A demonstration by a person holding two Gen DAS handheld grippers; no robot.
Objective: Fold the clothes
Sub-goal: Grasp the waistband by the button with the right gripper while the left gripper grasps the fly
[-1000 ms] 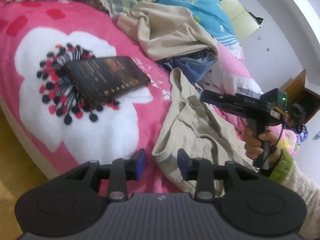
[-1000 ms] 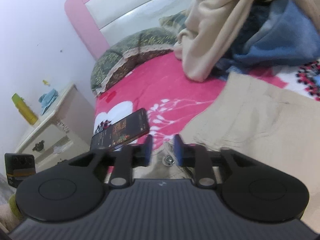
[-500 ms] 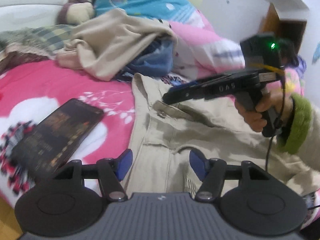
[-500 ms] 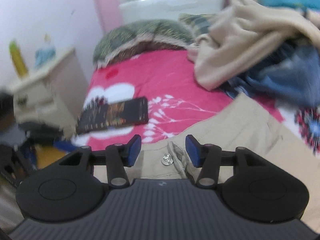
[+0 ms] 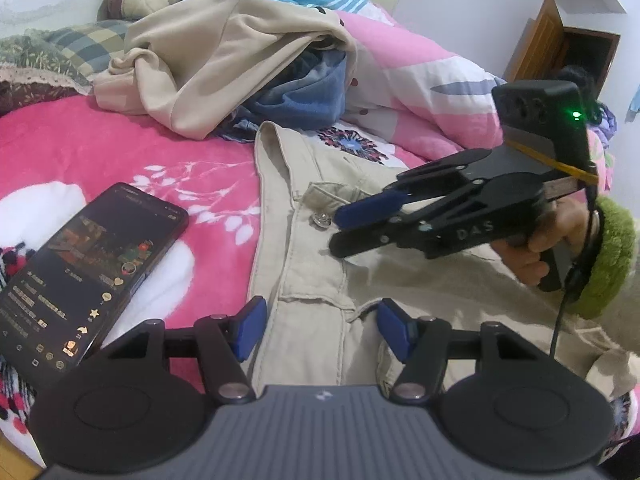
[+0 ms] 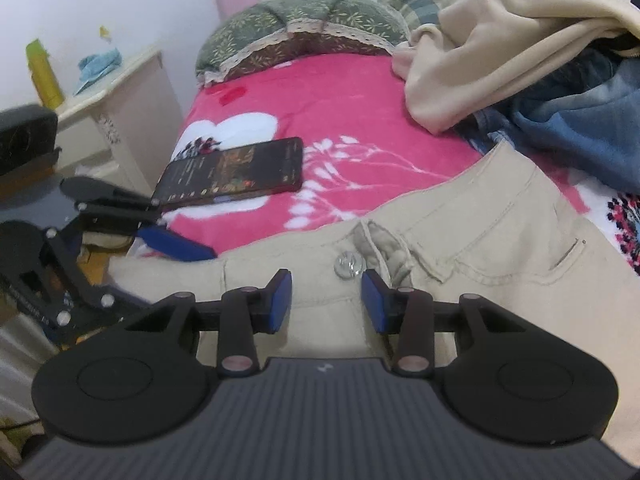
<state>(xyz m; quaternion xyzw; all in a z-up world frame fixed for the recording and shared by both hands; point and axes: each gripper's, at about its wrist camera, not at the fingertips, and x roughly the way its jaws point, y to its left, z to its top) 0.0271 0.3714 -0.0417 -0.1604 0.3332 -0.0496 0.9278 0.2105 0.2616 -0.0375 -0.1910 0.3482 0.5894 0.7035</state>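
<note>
Near the front edge of the pink bedspread [image 5: 100, 148], the beige trousers [image 5: 312, 264] lie waistband-up, metal button [image 6: 349, 265] showing. Your left gripper [image 5: 320, 328] straddles the waistband seam, jaws apart, nothing held; your right gripper [image 6: 325, 300] hangs just short of the button, also spread and empty. Bite both layers of the waistband before lifting, and steer clear of that phone [image 5: 80, 276] just beside the cloth.

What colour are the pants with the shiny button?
The pants are beige, a light khaki. The right wrist view shows them best, with the silver button in the middle.
</note>
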